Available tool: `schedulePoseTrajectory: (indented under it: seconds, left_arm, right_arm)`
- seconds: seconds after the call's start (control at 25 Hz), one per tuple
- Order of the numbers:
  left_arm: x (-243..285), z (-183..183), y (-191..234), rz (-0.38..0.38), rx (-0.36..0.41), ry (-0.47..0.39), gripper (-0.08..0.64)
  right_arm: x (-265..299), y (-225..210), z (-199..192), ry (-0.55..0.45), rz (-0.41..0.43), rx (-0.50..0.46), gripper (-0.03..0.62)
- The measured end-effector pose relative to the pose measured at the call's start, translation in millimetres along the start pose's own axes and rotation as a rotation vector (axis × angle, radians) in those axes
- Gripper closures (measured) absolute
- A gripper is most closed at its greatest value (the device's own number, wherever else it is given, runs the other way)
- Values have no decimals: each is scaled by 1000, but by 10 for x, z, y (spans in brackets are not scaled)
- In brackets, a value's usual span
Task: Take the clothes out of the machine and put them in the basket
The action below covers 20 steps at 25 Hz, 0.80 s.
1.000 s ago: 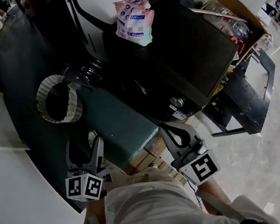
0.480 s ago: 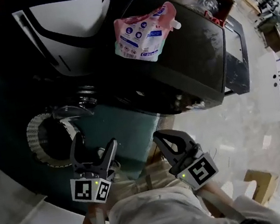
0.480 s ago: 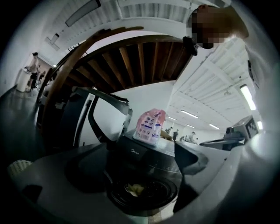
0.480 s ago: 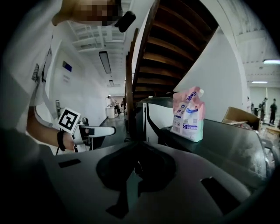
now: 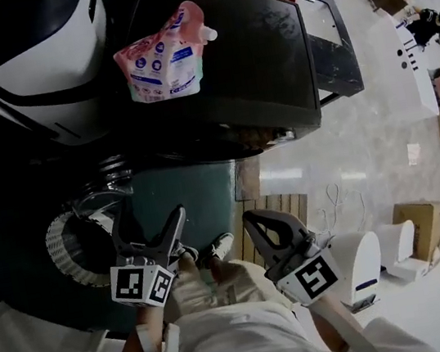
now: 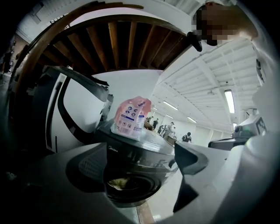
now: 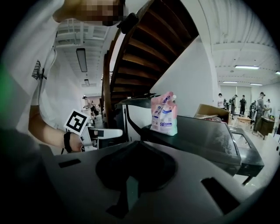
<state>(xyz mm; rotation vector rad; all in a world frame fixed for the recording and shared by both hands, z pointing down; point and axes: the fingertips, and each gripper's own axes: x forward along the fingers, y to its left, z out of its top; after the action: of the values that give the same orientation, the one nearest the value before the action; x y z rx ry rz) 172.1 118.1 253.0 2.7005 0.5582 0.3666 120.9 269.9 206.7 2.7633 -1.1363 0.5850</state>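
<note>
In front of the washing machine (image 5: 226, 54), the left gripper (image 5: 149, 219) is spread wide and empty. The right gripper (image 5: 254, 222) beside it is pressed together on nothing. The basket (image 5: 60, 253) sits just beside the left gripper. Pale clothes (image 6: 117, 183) lie straight ahead of the left jaws, low in the machine's round opening, so the left looks nearer. A pink pouch (image 5: 159, 52) rests on the machine's top.
</note>
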Motion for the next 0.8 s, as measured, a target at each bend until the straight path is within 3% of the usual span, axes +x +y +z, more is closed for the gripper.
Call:
schedulePoseTrajectory:
  seconds: [0.24, 0.52, 0.8]
  left_arm:
    - [493, -303, -88, -71, -18, 35, 91]
    - [850, -682, -77, -234, 8, 85, 91]
    - [1008, -1238, 197, -249, 74, 51, 91]
  right_arm:
    - [52, -238, -254, 21, -62, -28, 580]
    - [342, -278, -581, 42, -175, -36, 580]
    - [638, -394, -1097, -61, -209, -82, 579]
